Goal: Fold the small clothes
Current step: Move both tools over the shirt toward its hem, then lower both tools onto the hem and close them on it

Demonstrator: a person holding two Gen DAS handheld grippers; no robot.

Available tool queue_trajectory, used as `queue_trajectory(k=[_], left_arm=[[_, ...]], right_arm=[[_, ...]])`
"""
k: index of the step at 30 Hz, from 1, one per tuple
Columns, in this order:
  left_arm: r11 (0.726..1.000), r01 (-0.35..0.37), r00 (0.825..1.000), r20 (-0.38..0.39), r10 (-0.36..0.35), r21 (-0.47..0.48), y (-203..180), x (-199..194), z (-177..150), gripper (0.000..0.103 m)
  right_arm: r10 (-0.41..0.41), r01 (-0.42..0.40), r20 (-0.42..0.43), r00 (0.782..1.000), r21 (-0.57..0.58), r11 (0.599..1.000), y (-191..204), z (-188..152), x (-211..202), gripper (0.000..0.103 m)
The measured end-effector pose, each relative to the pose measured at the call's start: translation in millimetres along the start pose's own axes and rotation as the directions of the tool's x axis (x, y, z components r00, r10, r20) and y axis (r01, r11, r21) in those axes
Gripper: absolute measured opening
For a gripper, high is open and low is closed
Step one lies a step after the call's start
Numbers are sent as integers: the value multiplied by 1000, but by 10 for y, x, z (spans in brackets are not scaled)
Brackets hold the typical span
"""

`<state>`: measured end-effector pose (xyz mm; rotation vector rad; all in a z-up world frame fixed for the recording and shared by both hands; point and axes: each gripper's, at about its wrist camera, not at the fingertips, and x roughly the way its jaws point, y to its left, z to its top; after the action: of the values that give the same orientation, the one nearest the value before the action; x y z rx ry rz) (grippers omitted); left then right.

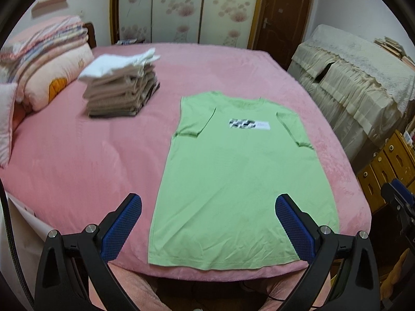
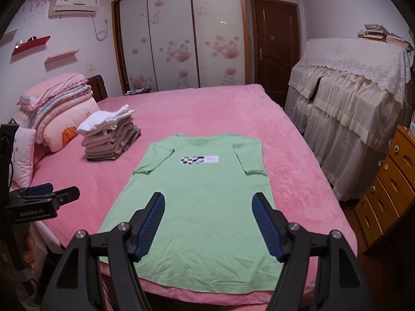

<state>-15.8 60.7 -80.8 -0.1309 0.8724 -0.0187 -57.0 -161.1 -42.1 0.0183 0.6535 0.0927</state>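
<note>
On the pink plush bed (image 2: 207, 108) | light-green cotton T-shirt (image 2: 202, 202) lies flat, hem nearest | soft, limp, light; pinch hem corners | left gripper (image 1: 208, 229), right gripper (image 2: 208, 224) both released, empty

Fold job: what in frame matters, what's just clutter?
Job: green T-shirt lying flat on pink bed; stack of folded clothes; left tool and right tool, both open.
Clutter: pillows and bedding, wardrobe, drawer chest, books.

We read "GenRobot.AI" in pale letters on the black plastic left gripper (image 2: 45, 194) body. Green cotton T-shirt (image 2: 197, 207) chest print ahead: illegible.
</note>
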Motion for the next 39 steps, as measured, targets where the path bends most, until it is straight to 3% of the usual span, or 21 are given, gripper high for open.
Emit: queue_trajectory(k=[14, 18, 25, 31, 39], left_arm=[[1000, -9, 990, -139, 10, 8, 465, 934, -618, 102], [999, -22, 976, -218, 27, 24, 647, 1252, -848, 102], [996, 31, 939, -338, -59, -88, 1008, 1634, -1162, 93], [987, 90, 940, -316, -128, -133, 1181, 1691, -1228, 91], [955, 200, 930, -266, -255, -219, 1423, 1691, -1313, 84]], right_arm=[[-55, 58, -195, 979, 7, 998, -246, -684, 710, 70], [-58, 70, -246, 967, 39, 997, -422, -878, 881, 70], [-46, 81, -337, 941, 91, 993, -804, -1242, 1095, 70], [-19, 81, -361, 933, 160, 984, -1182, -1422, 1133, 70], [119, -12, -371, 921, 276, 961, -1526, -1604, 1248, 58]])
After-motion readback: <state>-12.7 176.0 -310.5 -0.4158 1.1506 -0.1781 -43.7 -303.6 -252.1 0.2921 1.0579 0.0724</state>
